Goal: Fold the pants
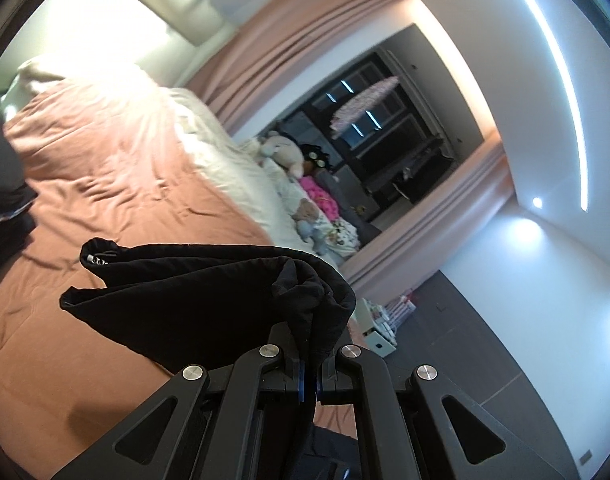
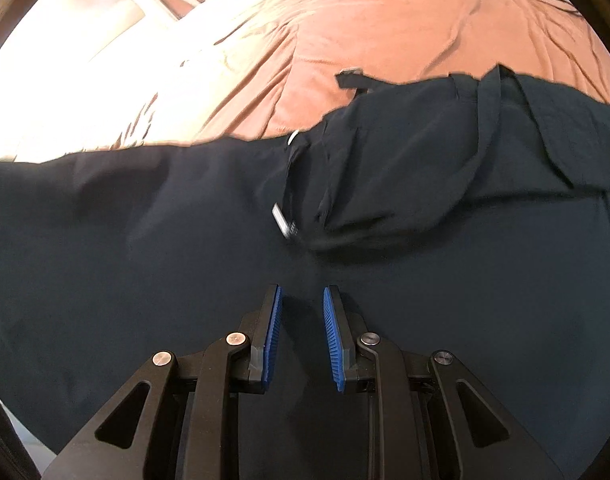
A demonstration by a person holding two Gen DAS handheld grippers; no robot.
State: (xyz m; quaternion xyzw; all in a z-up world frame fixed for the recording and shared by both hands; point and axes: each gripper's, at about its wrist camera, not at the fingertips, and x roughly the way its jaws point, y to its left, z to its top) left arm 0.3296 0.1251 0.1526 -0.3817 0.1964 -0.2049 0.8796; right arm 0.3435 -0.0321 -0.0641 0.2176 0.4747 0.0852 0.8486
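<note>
Now L tool (image 1: pixel 311 364) pinching black pants (image 1: pixel 193 300); R tool (image 2: pixel 303 300) apart.

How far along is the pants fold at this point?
Early. Done: the black pants lie spread on the brown bedspread. In hand: the left tool is shut on a raised bunch of dark fabric; the right tool is open above the cloth. Left: completing the fold and smoothing.

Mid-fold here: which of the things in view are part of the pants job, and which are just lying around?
Job:
black pants
left gripper, clamped on a bunch of the black fabric
right gripper, jaws apart over the pants
bed

Lying about:
stuffed toys
pink curtains
</note>
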